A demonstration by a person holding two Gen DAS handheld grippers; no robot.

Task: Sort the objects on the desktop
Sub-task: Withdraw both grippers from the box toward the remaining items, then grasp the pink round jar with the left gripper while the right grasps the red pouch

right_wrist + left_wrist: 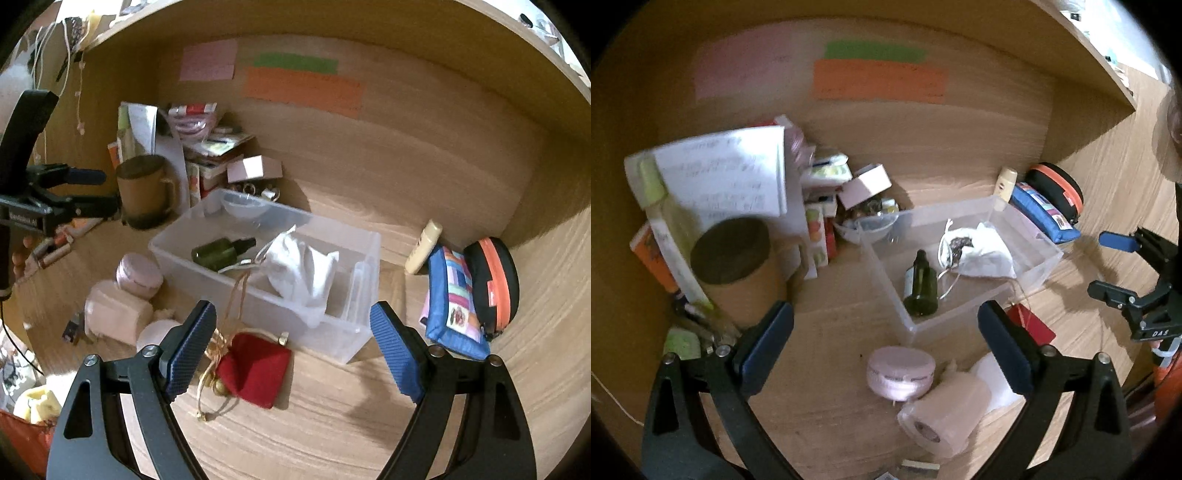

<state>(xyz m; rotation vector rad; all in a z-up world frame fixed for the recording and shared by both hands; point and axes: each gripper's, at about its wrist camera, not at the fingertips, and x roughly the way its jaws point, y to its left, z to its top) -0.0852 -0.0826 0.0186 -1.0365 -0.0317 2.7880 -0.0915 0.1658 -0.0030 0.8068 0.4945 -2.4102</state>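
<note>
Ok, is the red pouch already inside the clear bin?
No, the red pouch lies on the desk just outside the clear bin, against its near wall.

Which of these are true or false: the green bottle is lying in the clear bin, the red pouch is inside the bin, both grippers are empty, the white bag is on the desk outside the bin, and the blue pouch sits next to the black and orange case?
1. The green bottle lies on its side in the clear bin. True.
2. The red pouch is inside the bin. False: it lies on the desk in front of the bin.
3. The left gripper and right gripper are both open and hold nothing. True.
4. The white bag is on the desk outside the bin. False: it is inside the bin, beside the bottle.
5. The blue pouch sits next to the black and orange case. True.
</note>
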